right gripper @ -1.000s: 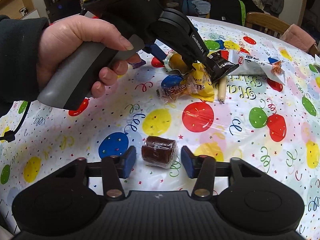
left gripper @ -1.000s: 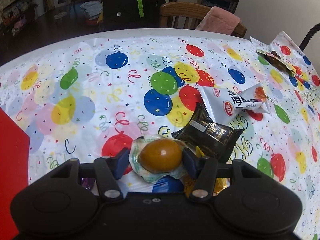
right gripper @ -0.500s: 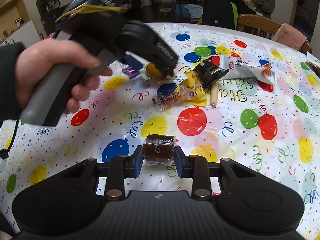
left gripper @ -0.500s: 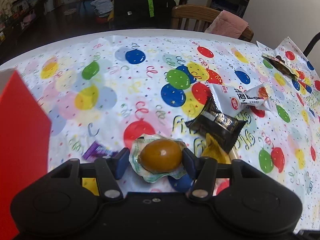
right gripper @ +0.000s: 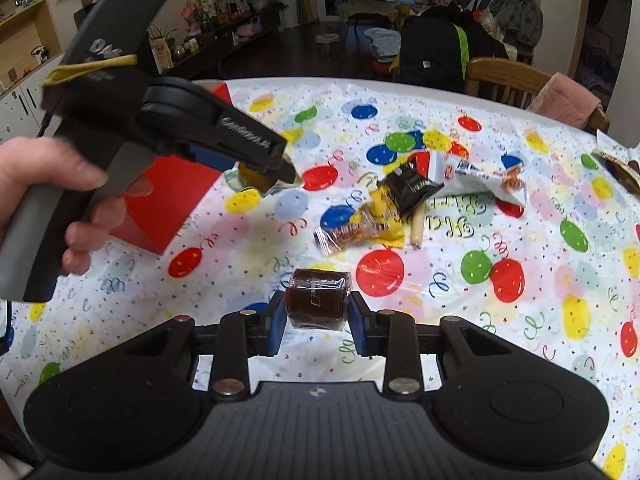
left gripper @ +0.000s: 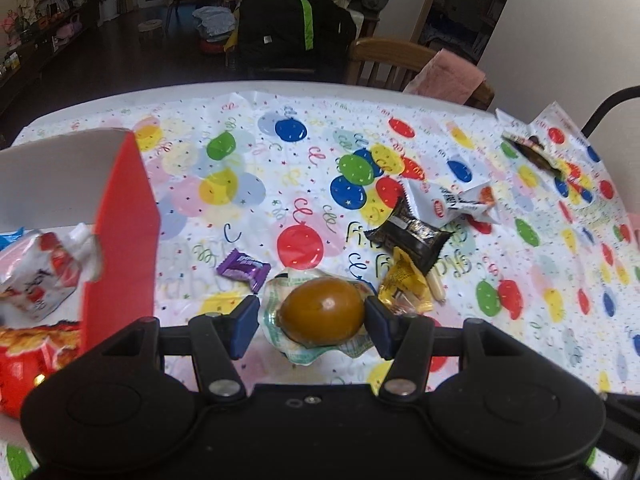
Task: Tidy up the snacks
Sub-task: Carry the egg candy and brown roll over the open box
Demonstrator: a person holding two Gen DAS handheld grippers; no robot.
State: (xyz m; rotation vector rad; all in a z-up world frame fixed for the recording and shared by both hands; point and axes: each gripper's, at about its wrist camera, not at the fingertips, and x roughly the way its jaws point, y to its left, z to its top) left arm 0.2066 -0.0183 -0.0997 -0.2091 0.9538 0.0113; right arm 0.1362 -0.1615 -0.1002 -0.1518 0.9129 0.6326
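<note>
My left gripper is shut on a brown egg in a clear wrapper, held above the table. A red box stands to its left, with snack packs inside. In the right wrist view my right gripper is shut on a dark brown wrapped roll, lifted off the tablecloth. There the left gripper is seen in a hand, next to the red box. Loose snacks lie mid-table: a black pack, a white pack, a yellow pack, a sausage.
A purple candy lies beyond the left gripper. The table has a balloon-print cloth. A dark packet sits at the far right edge. A wooden chair with a pink cloth stands behind the table.
The left gripper carried the egg up and left, bringing the red box's inside into view. The right gripper shut on the brown roll and lifted it off the cloth.
</note>
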